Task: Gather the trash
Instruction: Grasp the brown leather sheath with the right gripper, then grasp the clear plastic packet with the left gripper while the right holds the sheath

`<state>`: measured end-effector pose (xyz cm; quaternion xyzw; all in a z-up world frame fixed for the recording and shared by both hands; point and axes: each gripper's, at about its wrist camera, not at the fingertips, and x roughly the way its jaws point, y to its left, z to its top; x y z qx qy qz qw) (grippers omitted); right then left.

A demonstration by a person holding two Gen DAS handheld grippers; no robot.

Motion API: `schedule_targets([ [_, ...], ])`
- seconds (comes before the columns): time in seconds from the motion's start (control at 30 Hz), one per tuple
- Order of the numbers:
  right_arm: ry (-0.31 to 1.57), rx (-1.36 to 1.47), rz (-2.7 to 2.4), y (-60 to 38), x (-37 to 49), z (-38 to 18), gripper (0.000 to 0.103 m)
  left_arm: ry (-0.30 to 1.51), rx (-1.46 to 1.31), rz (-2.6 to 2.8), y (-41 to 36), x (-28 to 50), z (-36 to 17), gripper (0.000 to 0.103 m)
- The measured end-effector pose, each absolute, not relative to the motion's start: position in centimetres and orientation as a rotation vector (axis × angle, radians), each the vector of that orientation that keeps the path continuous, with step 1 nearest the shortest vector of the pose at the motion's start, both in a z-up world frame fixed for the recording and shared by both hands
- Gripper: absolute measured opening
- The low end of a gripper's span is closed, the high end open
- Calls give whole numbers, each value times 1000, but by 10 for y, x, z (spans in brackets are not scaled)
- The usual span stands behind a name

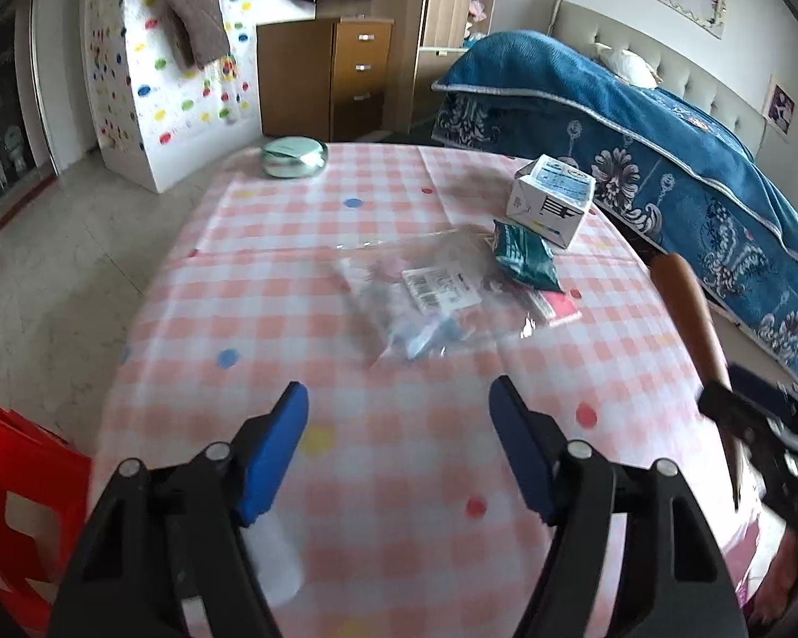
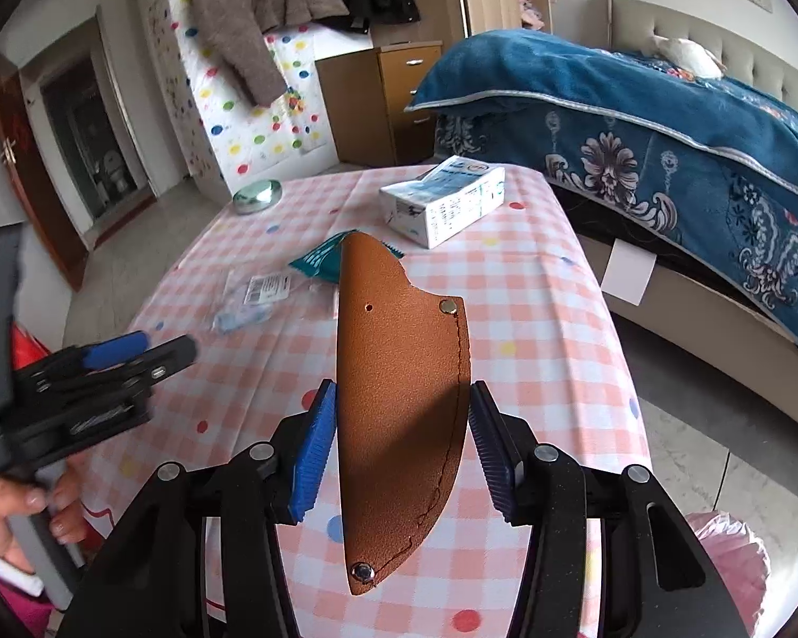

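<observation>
While the left gripper (image 1: 399,414) hangs over the pink checked tabletop (image 1: 399,505), its jaws stand apart with nothing between them. Just ahead of it lies a clear plastic bag (image 1: 425,297) with a white label. It looks thin, light and crinkly, and maybe slippery, so I think it is best pinched at a loose edge or a bunched-up fold. A green snack wrapper (image 1: 526,255) lies partly on the bag's far side. It looks soft and light too. Behind it sits a white carton (image 1: 550,199), which looks stiff and easy to grab by its two flat sides. A round tin (image 1: 294,157) sits far back. At the right edge, the brown sheath (image 1: 691,313) sticks up from the right gripper.

From the right wrist, the right gripper (image 2: 403,446) has its jaws clamped on the brown sheath (image 2: 399,399), one pad on each long edge. The sheath is up off the tabletop (image 2: 548,329). It looks like stiff leather, flat and light, so a hold across the middle seems safe. The left gripper (image 2: 133,351) shows at the left, held by a hand (image 2: 16,526). A pink bag (image 2: 729,547) peeks in at the lower right.
</observation>
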<state>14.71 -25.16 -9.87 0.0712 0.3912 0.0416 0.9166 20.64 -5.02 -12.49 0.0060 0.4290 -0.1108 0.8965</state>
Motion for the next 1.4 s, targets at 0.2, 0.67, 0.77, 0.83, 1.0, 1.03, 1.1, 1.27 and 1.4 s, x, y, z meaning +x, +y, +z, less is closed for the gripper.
schedule_targets([
  [0.2, 798, 172, 92, -260, 152, -101, 50, 943, 1, -198, -67, 244, -138, 77],
  [0.67, 814, 209, 69, -277, 153, -108, 51, 915, 167, -180, -94, 259, -146, 36],
  [0.77, 817, 210, 65, -276, 146, -108, 50, 905, 199, -184, -97, 249, -145, 12],
  [0.83, 819, 212, 62, -275, 138, -107, 51, 910, 173, -198, -94, 239, -143, 9],
  [1.0, 820, 208, 62, -272, 117, -103, 51, 874, 38, -238, -69, 198, -129, 7],
  [1.03, 820, 208, 64, -270, 112, -102, 51, 861, 7, -246, -63, 187, -125, 7],
  [1.1, 818, 204, 70, -267, 104, -101, 51, 830, -57, -262, -49, 162, -115, 7],
  [1.27, 818, 196, 104, -252, 86, -99, 51, 768, -97, -275, -32, 118, -100, 7],
  [1.4, 821, 184, 123, -241, 76, -98, 51, 735, -88, -272, -29, 96, -92, 7],
])
